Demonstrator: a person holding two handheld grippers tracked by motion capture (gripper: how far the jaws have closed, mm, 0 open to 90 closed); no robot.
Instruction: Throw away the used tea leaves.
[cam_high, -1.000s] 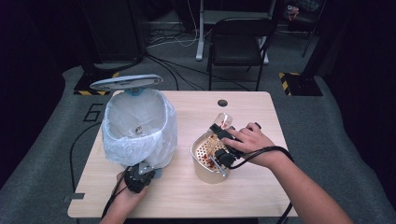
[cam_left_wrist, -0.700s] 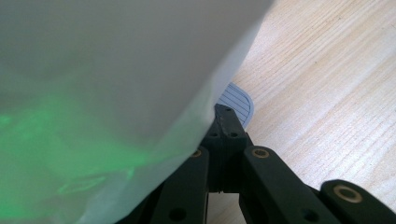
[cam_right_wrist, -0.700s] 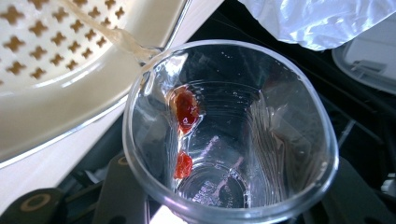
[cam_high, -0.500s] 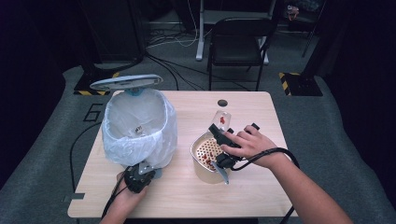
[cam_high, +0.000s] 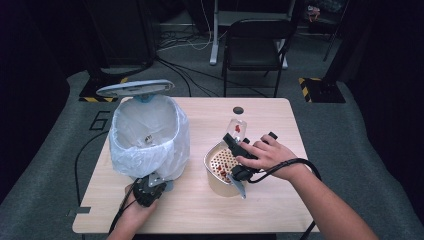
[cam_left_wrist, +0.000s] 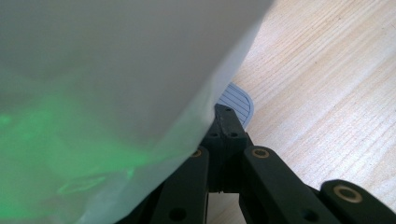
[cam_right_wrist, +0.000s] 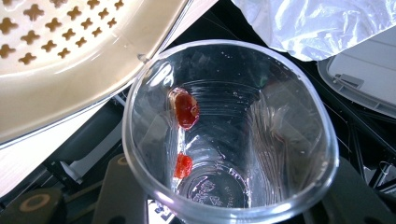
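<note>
Wooden table: right gripper jaws clamp clear cup with red bits.

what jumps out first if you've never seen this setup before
The big white-bagged bin with its raised lid on the table's left side, the left tongs shut at its base. Right of it, the right tongs hold a clear plastic cup with red bits tipped over a beige strainer bowl.

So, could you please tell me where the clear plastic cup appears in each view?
High view: clear plastic cup just right of centre, beyond the beige strainer bowl.
Left gripper view: not in it.
Right gripper view: cup at centre, mouth toward the camera.
Shared landmark: the white bin liner.
</note>
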